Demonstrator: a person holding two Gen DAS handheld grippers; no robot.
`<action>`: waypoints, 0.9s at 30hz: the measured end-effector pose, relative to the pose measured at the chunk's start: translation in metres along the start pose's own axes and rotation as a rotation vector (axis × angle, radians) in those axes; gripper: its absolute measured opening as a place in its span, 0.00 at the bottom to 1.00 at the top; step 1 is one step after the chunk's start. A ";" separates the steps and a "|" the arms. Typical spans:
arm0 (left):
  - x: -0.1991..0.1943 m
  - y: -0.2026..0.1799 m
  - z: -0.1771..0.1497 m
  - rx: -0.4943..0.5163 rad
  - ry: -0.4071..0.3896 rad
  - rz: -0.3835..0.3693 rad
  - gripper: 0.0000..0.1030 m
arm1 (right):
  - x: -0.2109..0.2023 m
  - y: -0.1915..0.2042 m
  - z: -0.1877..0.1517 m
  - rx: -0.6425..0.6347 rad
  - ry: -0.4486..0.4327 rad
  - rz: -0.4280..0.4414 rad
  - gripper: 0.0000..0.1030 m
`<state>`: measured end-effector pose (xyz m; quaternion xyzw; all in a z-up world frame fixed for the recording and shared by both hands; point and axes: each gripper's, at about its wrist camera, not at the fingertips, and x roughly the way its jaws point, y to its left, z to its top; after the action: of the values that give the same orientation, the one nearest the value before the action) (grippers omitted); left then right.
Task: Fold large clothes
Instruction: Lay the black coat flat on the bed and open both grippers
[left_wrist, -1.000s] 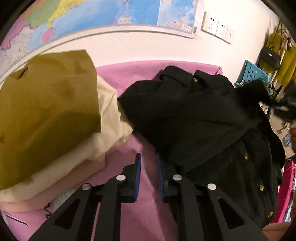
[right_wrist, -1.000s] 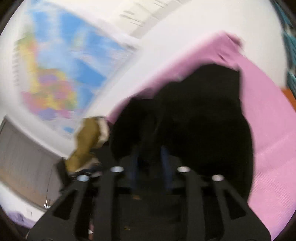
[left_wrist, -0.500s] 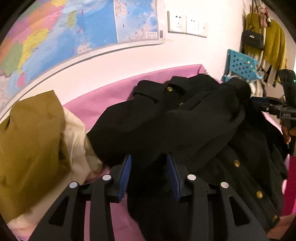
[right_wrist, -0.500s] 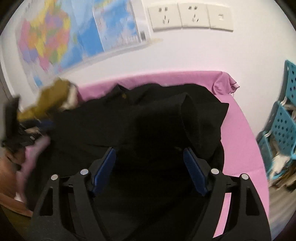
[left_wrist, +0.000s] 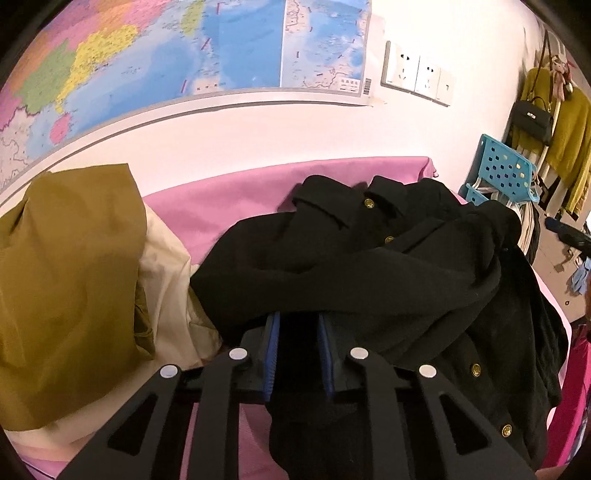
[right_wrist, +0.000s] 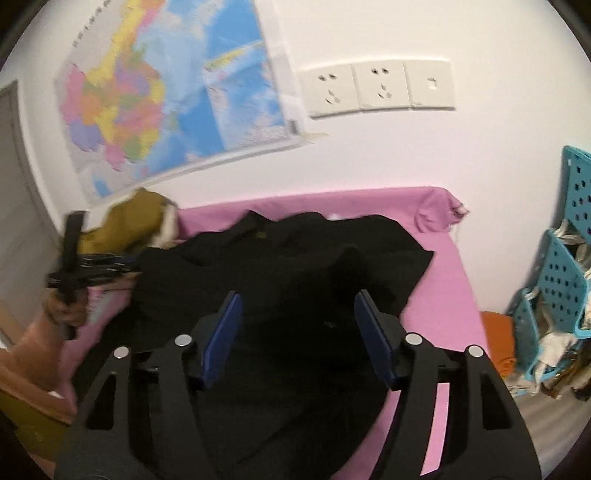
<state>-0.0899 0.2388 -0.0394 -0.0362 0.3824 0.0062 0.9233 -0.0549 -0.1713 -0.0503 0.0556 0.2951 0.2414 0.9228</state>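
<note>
A black coat with gold buttons lies crumpled on the pink sheet of the table. My left gripper has a fold of the coat's near edge between its blue pads; its jaws are closing and the cloth drapes over the fingertips. In the right wrist view the same coat spreads across the pink sheet. My right gripper hovers over it with jaws wide and closing; black cloth shows in the gap, but the pads do not touch it. The left gripper appears blurred at the far left, held by a hand.
An olive garment sits on a cream one at the left of the table. Blue perforated shelves with clutter stand to the right, beside an orange item. A wall map and sockets are behind.
My left gripper went from the bare pink sheet beside the coat to holding a fold of it, slightly raised. My right gripper rolled upright, rose and opened wide over the coat.
</note>
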 end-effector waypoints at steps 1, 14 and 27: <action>0.001 0.000 -0.001 -0.002 0.004 0.002 0.19 | 0.013 -0.006 -0.002 0.011 0.031 -0.002 0.58; 0.005 0.010 0.009 -0.065 0.026 0.002 0.19 | -0.028 0.003 0.012 0.127 -0.021 0.399 0.02; 0.042 0.014 0.030 -0.091 0.083 0.147 0.24 | 0.069 -0.090 0.010 0.507 0.145 0.173 0.48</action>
<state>-0.0402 0.2547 -0.0488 -0.0502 0.4215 0.0896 0.9010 0.0363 -0.2167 -0.1000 0.2924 0.4053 0.2411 0.8319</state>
